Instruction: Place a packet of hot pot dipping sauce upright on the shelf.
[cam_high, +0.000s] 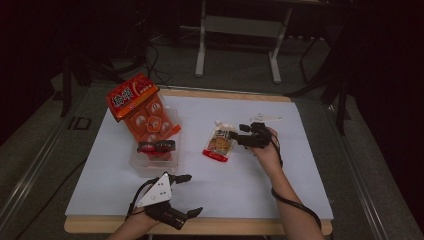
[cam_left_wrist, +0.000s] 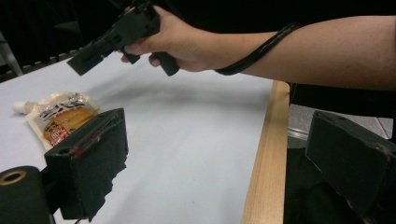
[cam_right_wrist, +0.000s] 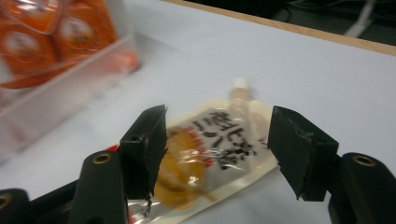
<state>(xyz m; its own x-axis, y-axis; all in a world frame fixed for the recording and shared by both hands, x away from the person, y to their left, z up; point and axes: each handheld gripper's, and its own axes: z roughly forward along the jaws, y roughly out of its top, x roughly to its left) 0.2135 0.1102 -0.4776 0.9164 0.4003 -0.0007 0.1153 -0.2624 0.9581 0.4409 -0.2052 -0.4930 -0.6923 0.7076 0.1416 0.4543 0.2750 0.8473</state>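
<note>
A spouted snack pouch with an orange and white print lies flat on the white sheet, spout toward the far side. My right gripper hovers just over its right edge, jaws pointing left. In the right gripper view the pouch lies under and between the jaws of the right gripper, which stand apart and do not press on it. My left gripper rests near the front edge, open wide and holding nothing. The left gripper view looks past the left gripper to the pouch and the right gripper above it.
A clear plastic bin at the left holds orange packs and a red and black item. A small clear object lies behind the right hand. The wooden table edge runs along the front.
</note>
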